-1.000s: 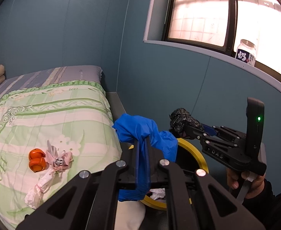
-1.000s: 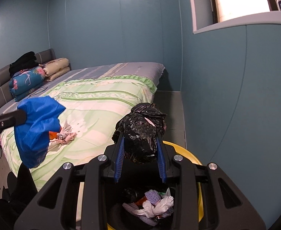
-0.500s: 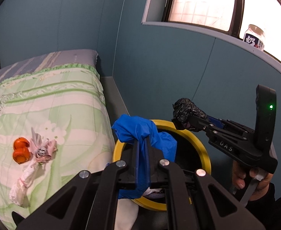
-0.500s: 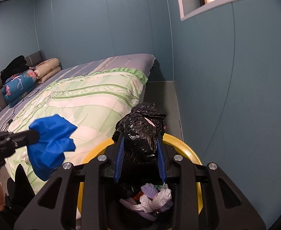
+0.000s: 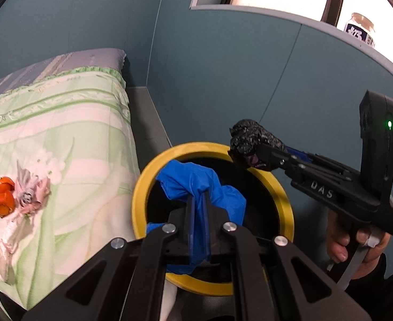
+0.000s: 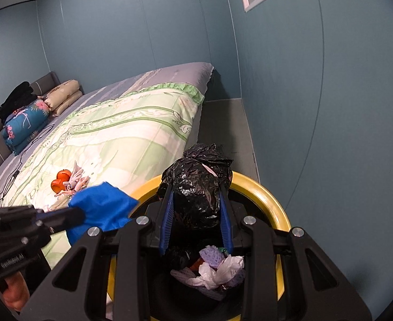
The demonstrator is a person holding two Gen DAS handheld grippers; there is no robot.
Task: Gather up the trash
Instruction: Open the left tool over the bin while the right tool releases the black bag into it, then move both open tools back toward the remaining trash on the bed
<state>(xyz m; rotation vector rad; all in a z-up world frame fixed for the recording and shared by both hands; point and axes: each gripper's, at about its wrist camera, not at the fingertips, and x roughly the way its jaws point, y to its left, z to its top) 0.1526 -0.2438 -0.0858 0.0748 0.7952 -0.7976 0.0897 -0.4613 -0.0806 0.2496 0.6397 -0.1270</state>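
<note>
**Two loads poised over the yellow-rimmed bin**

The left gripper (image 5: 199, 208) is clamped narrow on a crumpled blue plastic bag (image 5: 199, 184), which hangs over the left part of the trash bin (image 5: 140, 195). The right gripper (image 6: 196, 211) pinches a wadded black plastic bag (image 6: 196, 187) between its blue pads, above the bin's far rim. To finish the drop well, each bundle should be fully inside the yellow ring before its jaws part. The black wad looks close to the rim, so it probably wants bringing nearer first. The blue bag is limp and may cling to a pad, so open wide and lift straight up.

The right wrist view looks down into the bin and shows what is already there: white tissue (image 6: 215, 270), purple foam netting and an orange scrap. The left wrist view hides these behind its own linkage, but shows the person's hand (image 5: 357, 248) on the right gripper's handle and a jar (image 5: 359, 29) on the windowsill. Both views show orange peel (image 5: 3, 198) and crumpled wrappers left on the green quilt (image 5: 62, 133), well left of the bin.
</note>
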